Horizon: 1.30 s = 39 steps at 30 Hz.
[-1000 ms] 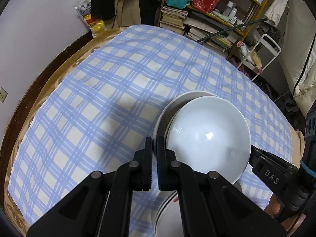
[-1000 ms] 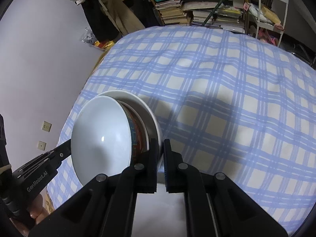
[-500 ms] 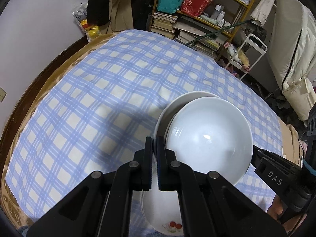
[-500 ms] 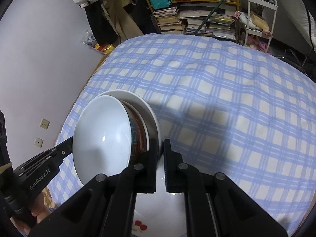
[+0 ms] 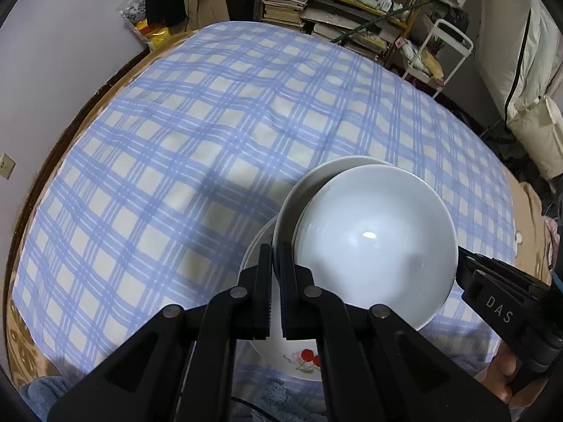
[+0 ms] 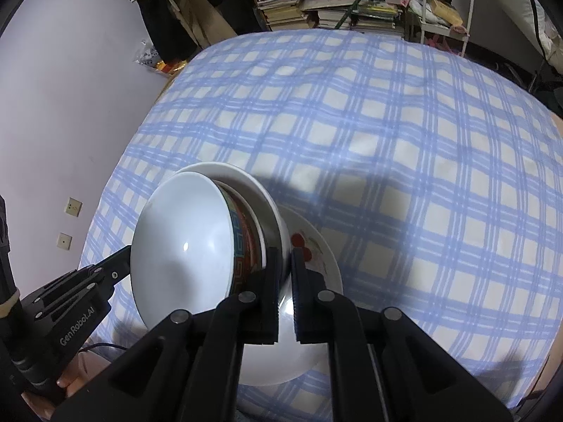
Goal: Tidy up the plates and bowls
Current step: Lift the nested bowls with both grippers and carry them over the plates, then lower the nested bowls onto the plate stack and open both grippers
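Note:
Two nested bowls are held in the air over the bed between both grippers. The inner white bowl (image 5: 373, 242) has a red and blue patterned outside (image 6: 242, 242) and sits in a plain white outer bowl (image 5: 316, 176). My left gripper (image 5: 274, 256) is shut on the outer bowl's left rim. My right gripper (image 6: 286, 263) is shut on its right rim (image 6: 271, 207). Below them a white plate with a cherry print (image 5: 306, 355) lies on the bedspread; it also shows in the right wrist view (image 6: 316, 249).
A blue and white checked bedspread (image 5: 211, 133) covers the bed. The wall (image 5: 52, 35) runs along the left. Cluttered bookshelves (image 5: 345, 0) and a white cart (image 5: 436, 49) stand beyond the far end. A blue towel (image 5: 278, 394) lies at the near edge.
Both grippers have lifted the nested bowls higher. The cherry plate underneath has come into view below them.

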Each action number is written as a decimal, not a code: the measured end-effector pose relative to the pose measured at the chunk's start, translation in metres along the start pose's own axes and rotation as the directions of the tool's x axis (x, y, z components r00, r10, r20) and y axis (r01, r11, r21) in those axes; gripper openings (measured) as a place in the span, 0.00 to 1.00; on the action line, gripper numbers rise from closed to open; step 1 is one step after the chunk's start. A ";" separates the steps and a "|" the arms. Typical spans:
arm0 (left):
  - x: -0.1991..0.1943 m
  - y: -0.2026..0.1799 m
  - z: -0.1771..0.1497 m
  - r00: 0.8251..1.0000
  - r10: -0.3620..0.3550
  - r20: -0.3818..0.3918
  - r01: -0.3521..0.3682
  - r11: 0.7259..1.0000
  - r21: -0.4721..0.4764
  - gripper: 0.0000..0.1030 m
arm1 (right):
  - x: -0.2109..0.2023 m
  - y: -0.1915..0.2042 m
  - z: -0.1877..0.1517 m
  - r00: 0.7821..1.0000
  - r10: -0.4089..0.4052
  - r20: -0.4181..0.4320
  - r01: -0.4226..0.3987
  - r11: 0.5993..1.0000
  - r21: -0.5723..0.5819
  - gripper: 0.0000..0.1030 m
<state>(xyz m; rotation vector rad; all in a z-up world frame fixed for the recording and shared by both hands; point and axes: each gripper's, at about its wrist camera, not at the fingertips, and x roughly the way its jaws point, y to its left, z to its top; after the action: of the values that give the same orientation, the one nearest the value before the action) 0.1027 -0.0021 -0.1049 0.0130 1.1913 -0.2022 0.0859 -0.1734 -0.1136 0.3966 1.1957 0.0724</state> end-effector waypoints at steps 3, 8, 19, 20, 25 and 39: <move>0.007 -0.001 -0.002 1.000 0.006 -0.023 -0.006 1.000 0.008 0.02 | 0.005 -0.002 -0.003 1.000 -0.011 -0.010 0.011 1.000 0.002 0.10; 0.020 -0.007 -0.007 0.997 0.043 -0.059 -0.041 0.998 0.041 0.02 | 0.014 -0.004 -0.010 0.999 -0.033 -0.033 0.033 0.999 0.002 0.10; 0.019 -0.008 -0.008 0.998 0.051 -0.046 -0.048 0.997 0.057 0.02 | 0.015 -0.007 -0.013 0.999 -0.033 -0.017 0.033 0.999 0.006 0.08; 0.019 -0.009 -0.008 0.998 0.055 -0.043 -0.052 0.997 0.060 0.02 | 0.014 -0.007 -0.013 0.999 -0.035 -0.008 0.035 0.999 0.004 0.08; 0.017 -0.011 -0.008 0.998 0.060 -0.028 -0.058 0.996 0.068 0.04 | 0.011 -0.006 -0.013 0.998 -0.048 0.032 0.048 0.999 -0.005 0.08; -0.062 -0.015 -0.023 0.962 0.133 0.238 -0.158 0.983 0.090 0.10 | -0.062 -0.004 -0.021 0.968 -0.032 0.249 0.042 0.998 -0.036 0.12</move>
<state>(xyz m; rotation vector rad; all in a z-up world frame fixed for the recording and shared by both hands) 0.0575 -0.0047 -0.0544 0.1683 0.9418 -0.1342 0.0427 -0.1876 -0.0662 0.3363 0.9520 0.0138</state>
